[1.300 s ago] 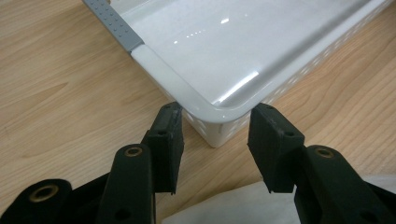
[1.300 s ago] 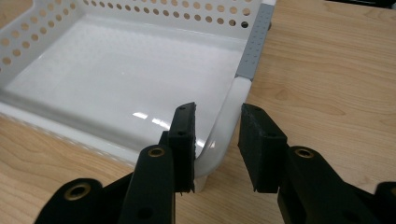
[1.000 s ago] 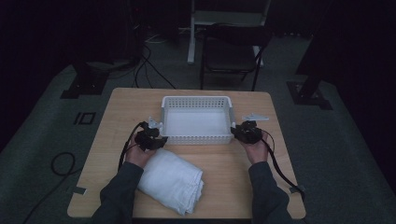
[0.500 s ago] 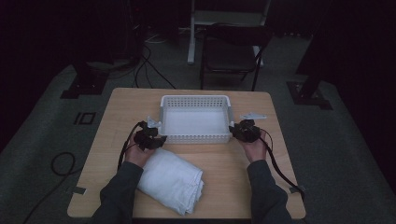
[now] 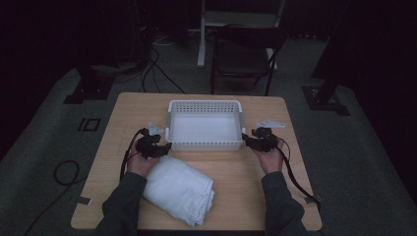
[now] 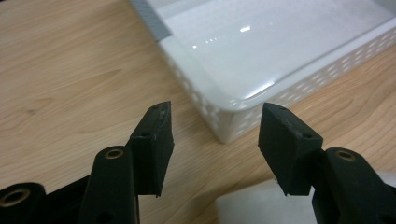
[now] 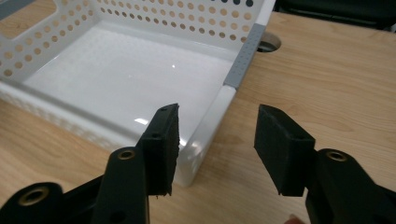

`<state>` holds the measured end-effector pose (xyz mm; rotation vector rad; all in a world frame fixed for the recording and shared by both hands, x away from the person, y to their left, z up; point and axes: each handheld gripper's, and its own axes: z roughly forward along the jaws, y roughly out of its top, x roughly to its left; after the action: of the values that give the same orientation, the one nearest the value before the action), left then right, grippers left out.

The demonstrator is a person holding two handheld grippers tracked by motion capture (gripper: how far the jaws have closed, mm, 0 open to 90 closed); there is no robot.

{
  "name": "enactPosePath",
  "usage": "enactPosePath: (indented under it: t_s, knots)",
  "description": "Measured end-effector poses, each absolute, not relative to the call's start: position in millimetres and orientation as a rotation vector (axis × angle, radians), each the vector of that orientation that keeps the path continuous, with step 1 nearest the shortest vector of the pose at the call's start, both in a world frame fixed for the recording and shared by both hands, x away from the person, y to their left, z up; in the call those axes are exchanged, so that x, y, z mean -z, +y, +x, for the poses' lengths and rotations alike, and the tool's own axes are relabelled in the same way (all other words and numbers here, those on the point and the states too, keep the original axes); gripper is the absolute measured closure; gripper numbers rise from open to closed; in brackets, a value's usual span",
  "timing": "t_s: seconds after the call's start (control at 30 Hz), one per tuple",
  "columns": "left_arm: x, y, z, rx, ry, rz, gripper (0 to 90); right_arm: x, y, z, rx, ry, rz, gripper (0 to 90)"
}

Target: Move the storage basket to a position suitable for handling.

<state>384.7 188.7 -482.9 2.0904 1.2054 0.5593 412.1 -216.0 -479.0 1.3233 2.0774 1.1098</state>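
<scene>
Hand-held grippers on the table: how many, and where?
2. The left hand-held gripper sits at the white basket's near-left corner, above the folded white towel. The right hand-held gripper sits at the basket's near-right corner. Both have open jaws.

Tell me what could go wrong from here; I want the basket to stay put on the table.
1. Both grippers' jaws have just been opening around the white perforated basket's near corners; the left gripper and right gripper may catch the rim on pulling back and drag it.
2. The folded white towel lies by the left gripper; the jaws could snag it.
</scene>
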Motion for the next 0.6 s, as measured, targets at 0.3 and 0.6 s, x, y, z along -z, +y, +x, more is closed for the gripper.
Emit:
enactPosePath:
  t_s: [0.3,0.6]
  knots:
    - [477,216,361,-0.574,1.215,2.040,42.7,473,-210,373,-1.094,2.136,1.193,47.1]
    - [476,220,334,-0.558,1.186,2.036,41.6,484,-186,334,-1.172,2.244,1.136,40.8]
